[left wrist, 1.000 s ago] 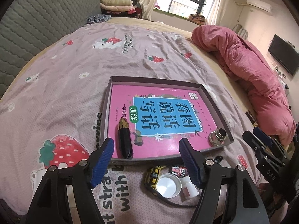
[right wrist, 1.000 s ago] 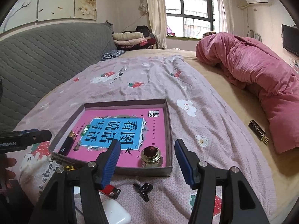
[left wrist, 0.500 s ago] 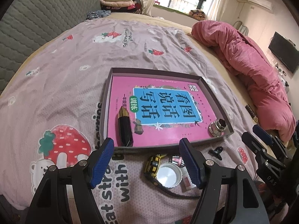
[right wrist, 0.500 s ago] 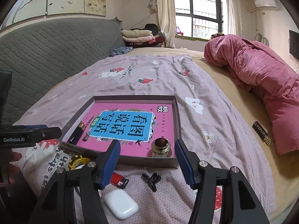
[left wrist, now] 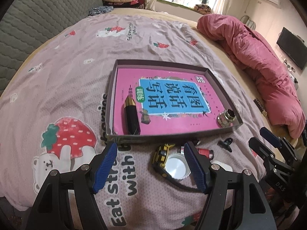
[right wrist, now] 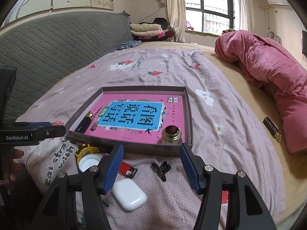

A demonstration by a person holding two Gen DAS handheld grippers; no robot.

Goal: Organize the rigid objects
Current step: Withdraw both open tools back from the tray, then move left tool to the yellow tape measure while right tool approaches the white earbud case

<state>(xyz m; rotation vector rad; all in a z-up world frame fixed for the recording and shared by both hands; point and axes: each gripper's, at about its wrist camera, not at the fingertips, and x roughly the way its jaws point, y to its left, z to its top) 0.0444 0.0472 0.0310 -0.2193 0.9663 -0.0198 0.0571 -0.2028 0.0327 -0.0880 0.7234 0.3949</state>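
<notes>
Centrally in both frames, a shallow grey cardboard tray rests on the strawberry-print bedspread, holding a pink book, a black-and-gold tube and a brass fitting. Below it lie a white earbud case, white cap, red lighter and black clip. Left claw and right claw both gape wide, empty.

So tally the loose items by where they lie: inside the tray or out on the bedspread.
Inside the tray: 3 (book, black-and-gold case, metal fitting)
On the bedspread: 5 (toy truck, white cap, lighter, black clip, earbud case)
Total: 8
</notes>
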